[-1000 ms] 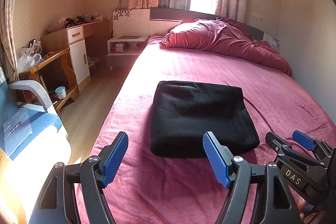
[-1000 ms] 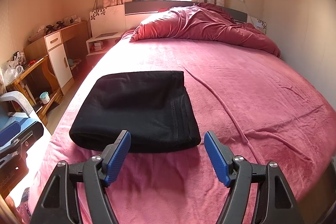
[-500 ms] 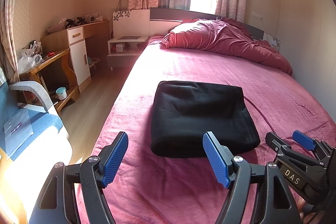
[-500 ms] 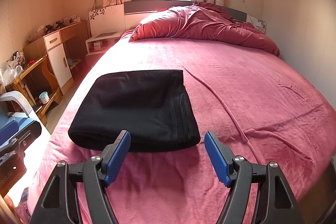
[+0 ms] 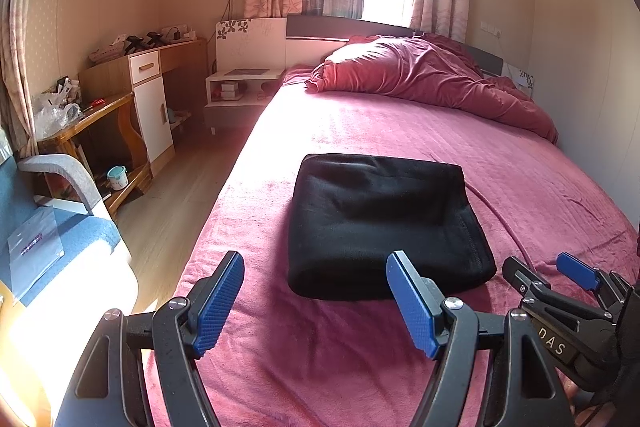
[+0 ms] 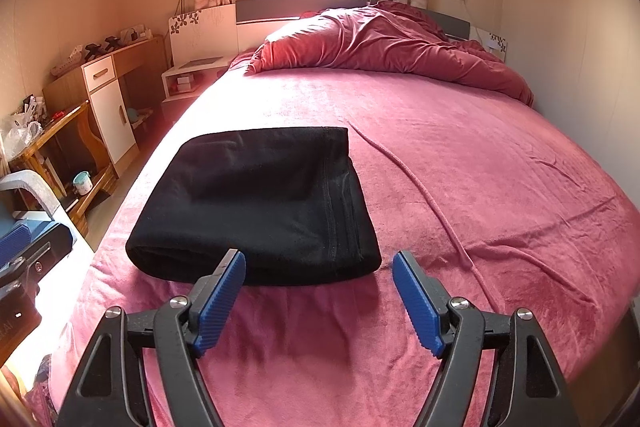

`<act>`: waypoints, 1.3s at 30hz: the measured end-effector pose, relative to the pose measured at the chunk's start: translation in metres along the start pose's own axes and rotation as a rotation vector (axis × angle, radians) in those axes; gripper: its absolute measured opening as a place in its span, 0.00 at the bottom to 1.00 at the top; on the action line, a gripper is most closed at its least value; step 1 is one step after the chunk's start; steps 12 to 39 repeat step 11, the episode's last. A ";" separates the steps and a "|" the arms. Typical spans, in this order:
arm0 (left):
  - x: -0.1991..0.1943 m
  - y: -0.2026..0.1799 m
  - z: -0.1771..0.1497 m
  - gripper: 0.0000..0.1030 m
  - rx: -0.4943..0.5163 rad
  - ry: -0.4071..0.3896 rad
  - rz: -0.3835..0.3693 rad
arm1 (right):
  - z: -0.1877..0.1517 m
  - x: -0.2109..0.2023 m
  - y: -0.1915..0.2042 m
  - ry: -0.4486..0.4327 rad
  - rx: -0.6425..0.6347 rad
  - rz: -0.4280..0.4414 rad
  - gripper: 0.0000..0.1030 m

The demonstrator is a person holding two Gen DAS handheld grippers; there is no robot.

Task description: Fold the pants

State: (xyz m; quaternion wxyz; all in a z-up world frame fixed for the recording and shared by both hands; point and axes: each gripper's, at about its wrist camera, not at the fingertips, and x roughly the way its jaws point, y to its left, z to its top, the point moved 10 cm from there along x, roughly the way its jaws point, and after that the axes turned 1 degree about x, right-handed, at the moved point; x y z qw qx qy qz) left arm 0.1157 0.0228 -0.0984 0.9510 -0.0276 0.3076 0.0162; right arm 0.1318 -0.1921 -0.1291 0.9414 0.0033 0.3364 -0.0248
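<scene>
Just ahead of your two claws, folded black pants (image 5: 380,223) lie on the red bed (image 6: 480,163), your left gripper (image 5: 316,301) gaping empty, your right gripper (image 6: 319,301) opening, nothing between.

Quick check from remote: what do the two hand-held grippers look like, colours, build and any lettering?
Both match: the left hand-held gripper and right hand-held gripper have black skeletal frames with triangular cut-outs, silver pivot bolts, and blue ribbed finger pads. White letters "DAS" show on the right unit's body in the left wrist view. No cables are visible.

Black grippers (image 5: 316,301) (silver screws) carry ribbed blue pads (image 6: 416,303).
</scene>
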 end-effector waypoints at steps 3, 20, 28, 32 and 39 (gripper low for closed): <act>0.001 -0.001 -0.001 0.73 0.000 0.007 -0.005 | -0.001 0.001 0.000 0.004 -0.002 -0.002 0.74; 0.003 0.004 -0.002 0.67 -0.019 0.007 -0.005 | -0.005 0.006 -0.001 0.018 0.001 -0.011 0.74; 0.003 0.004 -0.002 0.67 -0.019 0.007 -0.005 | -0.005 0.006 -0.001 0.018 0.001 -0.011 0.74; 0.003 0.004 -0.002 0.67 -0.019 0.007 -0.005 | -0.005 0.006 -0.001 0.018 0.001 -0.011 0.74; 0.003 0.004 -0.002 0.67 -0.019 0.007 -0.005 | -0.005 0.006 -0.001 0.018 0.001 -0.011 0.74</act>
